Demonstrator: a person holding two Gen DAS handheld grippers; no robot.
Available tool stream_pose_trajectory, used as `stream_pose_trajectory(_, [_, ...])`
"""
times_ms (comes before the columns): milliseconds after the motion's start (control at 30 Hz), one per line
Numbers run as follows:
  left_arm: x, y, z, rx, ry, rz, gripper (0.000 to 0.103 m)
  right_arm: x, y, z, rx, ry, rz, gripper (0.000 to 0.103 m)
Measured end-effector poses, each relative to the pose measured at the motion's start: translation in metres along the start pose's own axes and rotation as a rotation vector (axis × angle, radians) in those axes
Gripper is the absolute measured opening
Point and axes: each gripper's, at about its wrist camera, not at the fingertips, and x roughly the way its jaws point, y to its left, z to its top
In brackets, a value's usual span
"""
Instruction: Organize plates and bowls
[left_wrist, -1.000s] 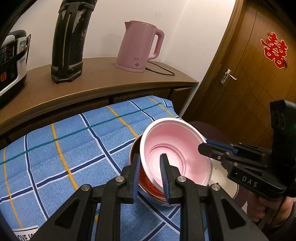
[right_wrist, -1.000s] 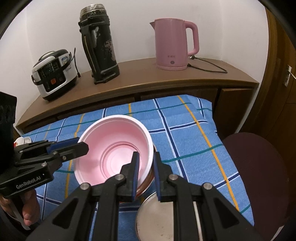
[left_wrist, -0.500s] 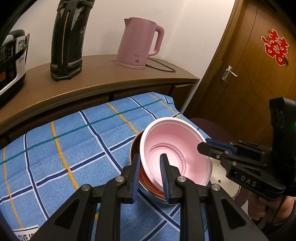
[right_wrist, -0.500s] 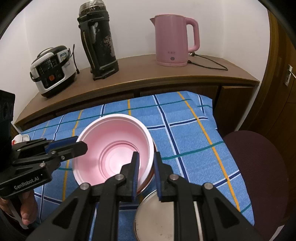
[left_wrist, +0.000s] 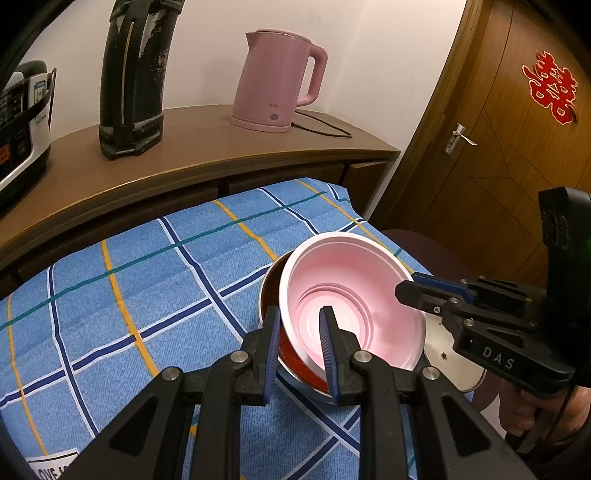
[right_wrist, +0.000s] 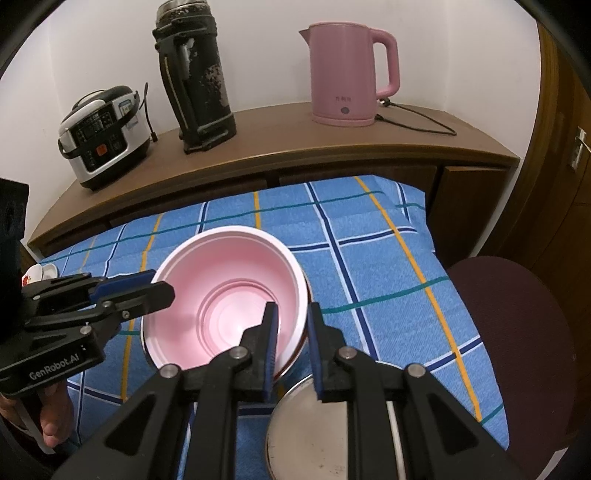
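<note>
Sideboard: is standing against the white wall, carrying a rice cooker, a black flask and a pink kettle, well apart from the work.
Tabletop: is lying under a blue checked cloth; the bowls are sitting near its right edge.
Steel plate: is lying just beside the bowls, at the near right corner.
Red bowl: is sitting on the cloth, taking the pink one inside it.
Pink bowl: is resting tilted in the red bowl, not yet nested flat.
Left hand-held gripper: is pinching the pink bowl's near rim, jaws narrow.
Right hand-held gripper: is clamping the opposite rim, jaws narrow.
Doing it well: judging from the tilt, both should be lowering evenly, levelling the rim, then releasing together.
</note>
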Motion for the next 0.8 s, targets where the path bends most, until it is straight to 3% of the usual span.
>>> stream_pose_trajectory(800, [-0.0011, -0.0006, -0.0001, 0.011, -0.007, -0.002, 0.023, 0.0038, 0.0007, 0.0002, -0.01, -0.002, -0.009, 0.018])
